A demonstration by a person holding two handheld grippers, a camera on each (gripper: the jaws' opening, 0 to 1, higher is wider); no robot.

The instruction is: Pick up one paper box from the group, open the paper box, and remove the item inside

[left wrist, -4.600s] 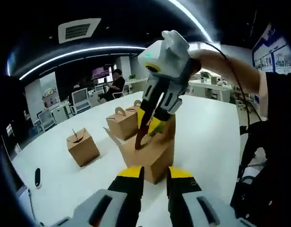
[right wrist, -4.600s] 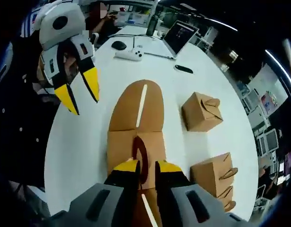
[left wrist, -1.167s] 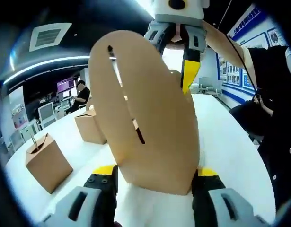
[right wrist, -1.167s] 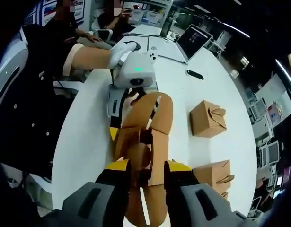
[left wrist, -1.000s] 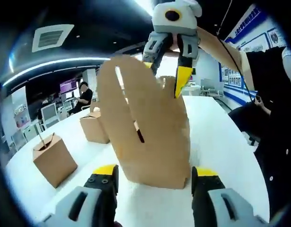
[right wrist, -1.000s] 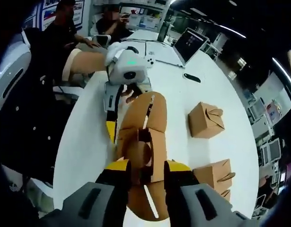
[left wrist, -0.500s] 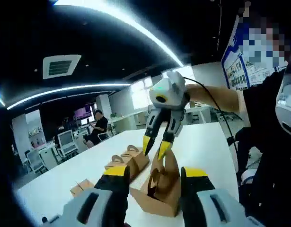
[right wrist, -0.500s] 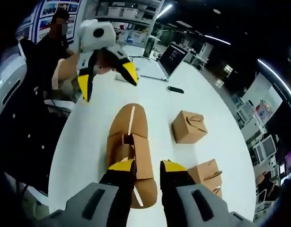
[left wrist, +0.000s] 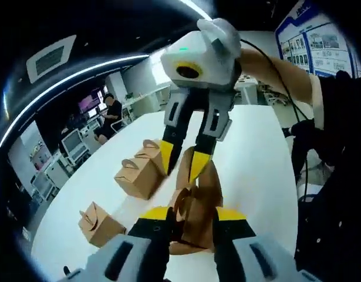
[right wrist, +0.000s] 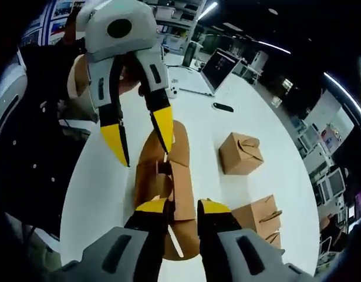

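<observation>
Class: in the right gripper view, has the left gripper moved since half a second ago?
Yes. Against the laptop, the left gripper has come down and closer, its tips now over the open paper box.

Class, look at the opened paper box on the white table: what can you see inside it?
The opened paper box shows raised brown flaps and a folded handle tab. Its interior stays hidden behind those flaps and the right claw, so no item can be made out.

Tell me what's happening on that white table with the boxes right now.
A person holds two yellow-tipped grippers over an opened brown paper box on the white table. The left gripper hangs above its raised flaps with jaws apart, and the right gripper is also open just above it. Nothing is gripped. Closed brown paper boxes sit nearby, and an open laptop stands farther down the table.
</observation>
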